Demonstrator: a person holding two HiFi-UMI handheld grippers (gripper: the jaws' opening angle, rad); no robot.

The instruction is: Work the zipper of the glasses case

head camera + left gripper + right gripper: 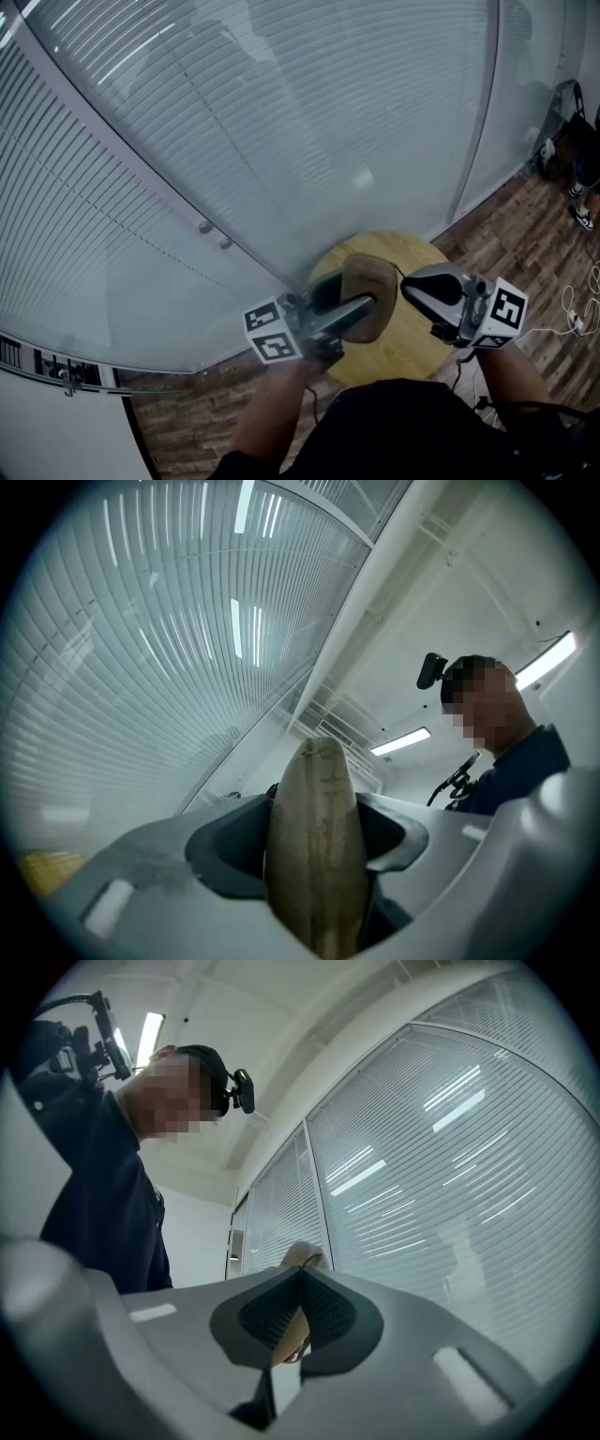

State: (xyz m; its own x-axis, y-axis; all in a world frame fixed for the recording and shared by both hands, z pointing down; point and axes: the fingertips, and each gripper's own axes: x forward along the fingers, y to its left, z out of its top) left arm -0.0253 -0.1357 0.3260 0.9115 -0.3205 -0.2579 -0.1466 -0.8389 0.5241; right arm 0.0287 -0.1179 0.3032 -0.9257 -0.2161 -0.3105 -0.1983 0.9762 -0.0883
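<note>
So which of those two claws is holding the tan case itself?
The left gripper: the glasses case sits wedged between its spread jaws. The right gripper has its jaws pinched shut at the case's edge.

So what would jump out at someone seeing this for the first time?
Probably the tan glasses case, held up on edge in the left gripper, whose fingers clamp its sides, over a small round wooden table. The right gripper sits at the case's edge with its fingers shut. Behind everything runs a glass wall with blinds.
</note>
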